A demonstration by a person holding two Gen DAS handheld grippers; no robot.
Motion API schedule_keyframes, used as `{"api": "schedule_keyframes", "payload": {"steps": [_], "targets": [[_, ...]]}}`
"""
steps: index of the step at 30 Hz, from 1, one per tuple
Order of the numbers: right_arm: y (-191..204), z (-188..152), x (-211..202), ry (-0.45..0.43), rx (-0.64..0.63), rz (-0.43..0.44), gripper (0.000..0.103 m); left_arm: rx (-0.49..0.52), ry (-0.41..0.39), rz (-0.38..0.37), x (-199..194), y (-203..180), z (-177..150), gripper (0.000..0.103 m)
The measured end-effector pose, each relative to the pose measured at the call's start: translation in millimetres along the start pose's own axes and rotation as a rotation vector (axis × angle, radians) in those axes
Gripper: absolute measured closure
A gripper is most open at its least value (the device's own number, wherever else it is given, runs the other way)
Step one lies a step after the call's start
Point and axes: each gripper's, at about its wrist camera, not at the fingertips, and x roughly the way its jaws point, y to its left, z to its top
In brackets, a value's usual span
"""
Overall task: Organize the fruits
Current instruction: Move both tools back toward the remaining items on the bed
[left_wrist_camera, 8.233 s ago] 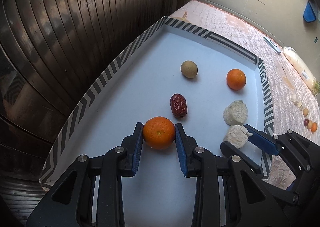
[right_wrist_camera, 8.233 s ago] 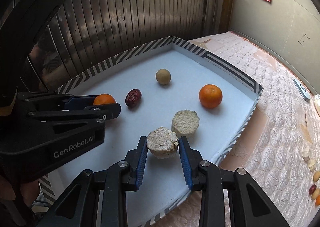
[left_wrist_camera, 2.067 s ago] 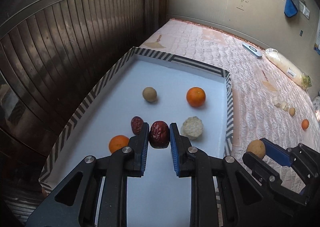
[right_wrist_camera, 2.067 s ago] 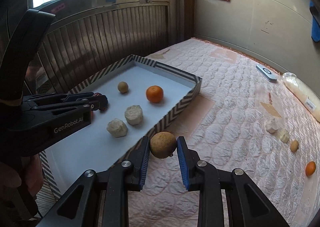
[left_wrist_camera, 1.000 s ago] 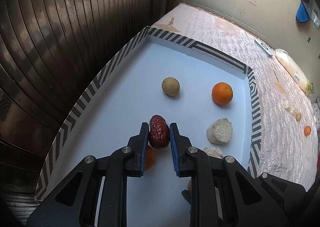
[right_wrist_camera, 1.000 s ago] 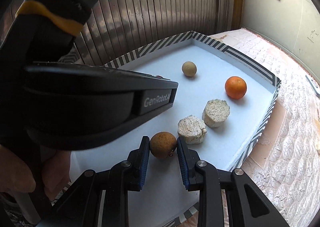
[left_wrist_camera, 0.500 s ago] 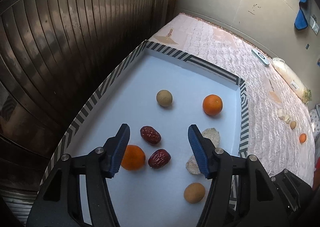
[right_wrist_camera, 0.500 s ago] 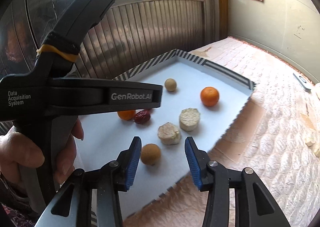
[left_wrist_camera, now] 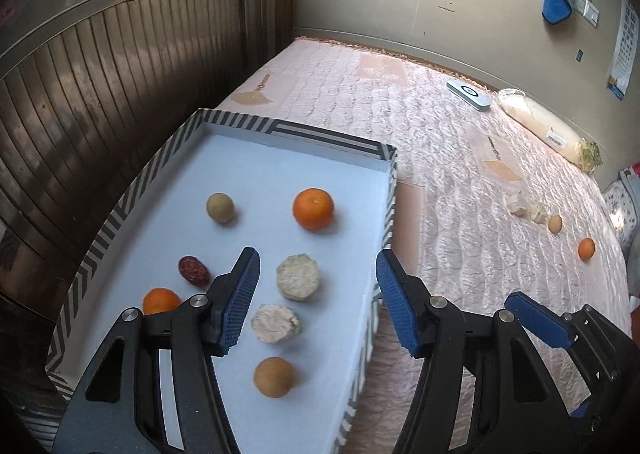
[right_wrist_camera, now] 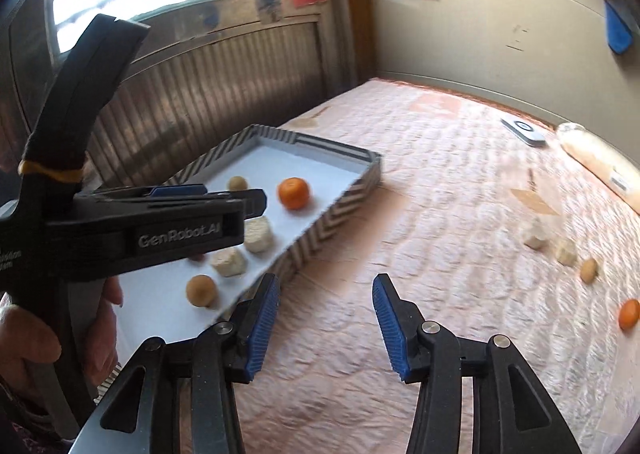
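The striped tray (left_wrist_camera: 386, 190) holds two oranges (left_wrist_camera: 313, 208), a red date (left_wrist_camera: 193, 270), two pale chunks (left_wrist_camera: 298, 277) and two tan round fruits (left_wrist_camera: 274, 377). My left gripper (left_wrist_camera: 316, 260) hangs open above the tray's near right part, empty. My right gripper (right_wrist_camera: 324, 284) is over the bedspread just right of the tray (right_wrist_camera: 336, 222); its jaws are opening and nothing is between them. Further right on the bed lie two pale chunks (right_wrist_camera: 538, 236), a tan fruit (right_wrist_camera: 589, 270) and an orange (right_wrist_camera: 629, 314).
A dark slatted wooden wall (left_wrist_camera: 100, 94) runs along the tray's left side. A white flat device (left_wrist_camera: 469, 94) and a long bagged vegetable (left_wrist_camera: 548, 130) lie at the bed's far side by the wall. A person's hand (right_wrist_camera: 24, 338) grips the left tool.
The left gripper let go of the red date and the right gripper let go of the tan fruit, both inside the tray. Both grippers then rose and swung right toward the bedspread.
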Motion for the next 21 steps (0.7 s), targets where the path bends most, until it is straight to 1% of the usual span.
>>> {"api": "schedule_keyframes", "payload": {"steps": [8,15,21], "targets": [[-53.9,-10.7,-24.4,-0.015,0.091,-0.101,0.056,0.080,0.006,-0.039,1.8,-54.8,-2.7,0.042],[-101.8,-26.3,-52.6,-0.016,0.144,-0.187,0.056,0.154,0.007,-0.067,5.9,-102.1,-4.0,0.042],[-143.7,-40.4,-71.4,-0.011,0.189,-0.254,0.056,0.204,0.032,-0.100,14.9,-139.1,-7.1,0.042]]}}
